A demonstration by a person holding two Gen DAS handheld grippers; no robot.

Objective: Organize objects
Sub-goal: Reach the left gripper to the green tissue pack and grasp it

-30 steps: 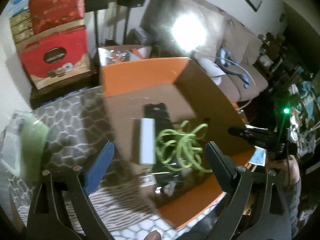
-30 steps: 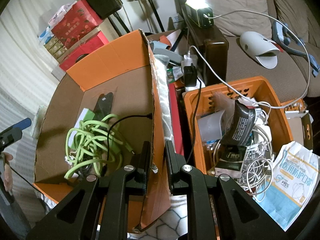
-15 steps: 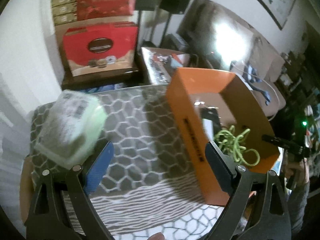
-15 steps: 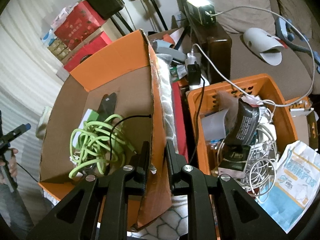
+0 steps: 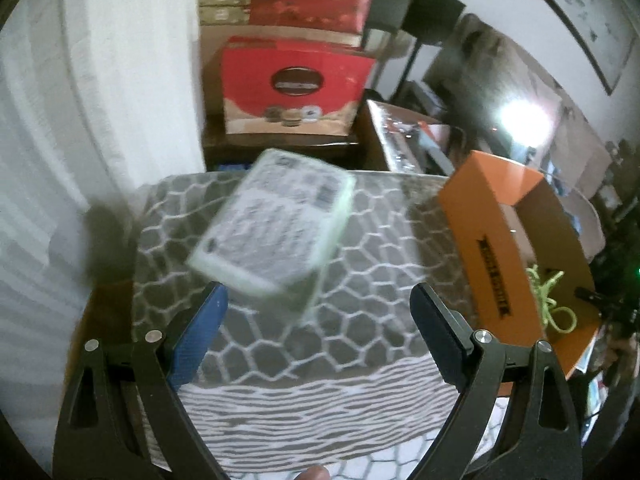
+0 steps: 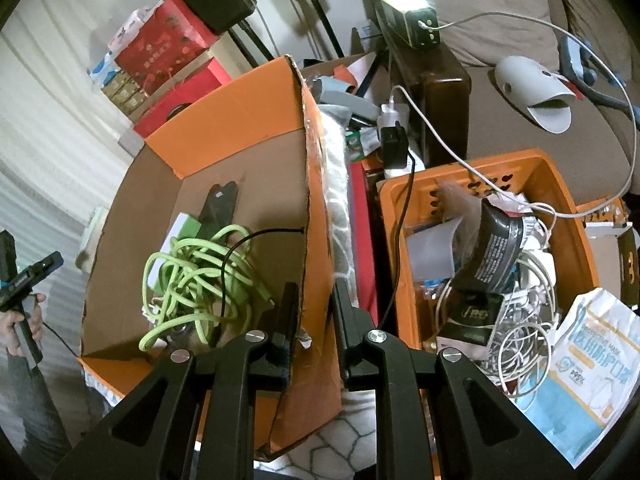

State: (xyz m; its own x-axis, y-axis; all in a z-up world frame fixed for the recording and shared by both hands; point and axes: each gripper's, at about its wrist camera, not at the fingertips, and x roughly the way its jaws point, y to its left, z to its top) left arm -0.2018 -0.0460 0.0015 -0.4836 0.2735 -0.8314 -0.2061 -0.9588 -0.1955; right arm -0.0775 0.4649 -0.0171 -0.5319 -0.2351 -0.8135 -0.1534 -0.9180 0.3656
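Green packet (image 5: 276, 232) now centred | left jaws open | cardboard box (image 5: 516, 240) shifted right

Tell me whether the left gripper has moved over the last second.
Yes. The left gripper swung left, away from the orange box, now framing the pale green packet.

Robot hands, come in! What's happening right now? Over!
Left gripper open, aimed at pale green packet on patterned cloth. Right gripper clamped on orange box wall. Nothing between left gripper and packet.
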